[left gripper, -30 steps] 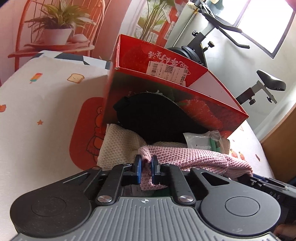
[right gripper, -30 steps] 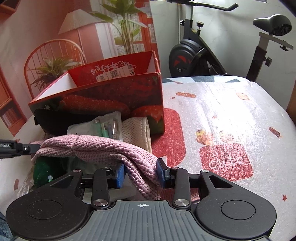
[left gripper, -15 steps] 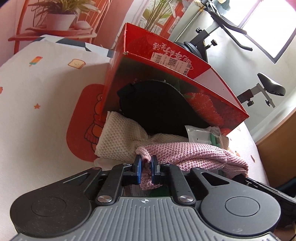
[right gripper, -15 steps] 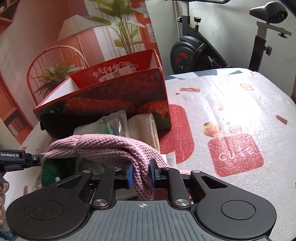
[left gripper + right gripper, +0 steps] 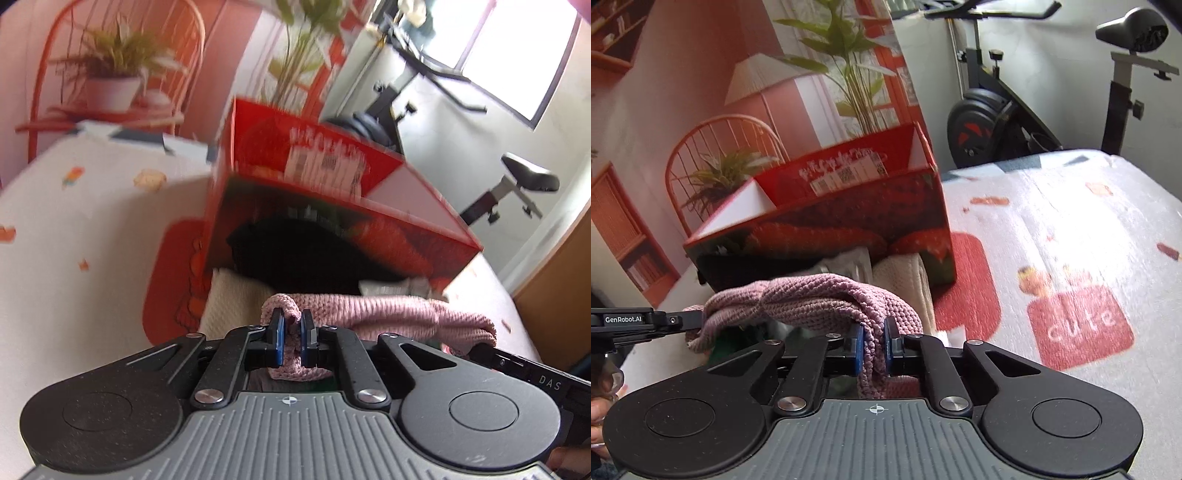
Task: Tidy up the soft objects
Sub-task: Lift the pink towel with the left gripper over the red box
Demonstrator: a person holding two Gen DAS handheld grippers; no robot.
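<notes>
left claw (image 5: 291,329) clamped tight on one end of the pink knitted cloth (image 5: 373,308), blue pads pinching a bunched fold. right claw (image 5: 873,345) has the other end of the same cloth between its pads, jaws closing down on it, nearly together. the cloth hangs stretched between the two claws, raised above the pile on the tabletop (image 5: 1071,229), which wears a white covering with red cartoon prints. just behind the cloth: a cream knit towel (image 5: 229,299), a black soft item (image 5: 295,251) leaning against the box front, and a clear plastic packet (image 5: 849,262). something green (image 5: 738,339) sits below the cloth, too hidden to name. the red strawberry-printed cardboard box (image 5: 827,218) stands open-topped right behind the pile, shipping label on its inner back wall. left-wrist view is motion-blurred. an exercise bike (image 5: 1015,122) stands beyond the tabletop's far edge.
</notes>
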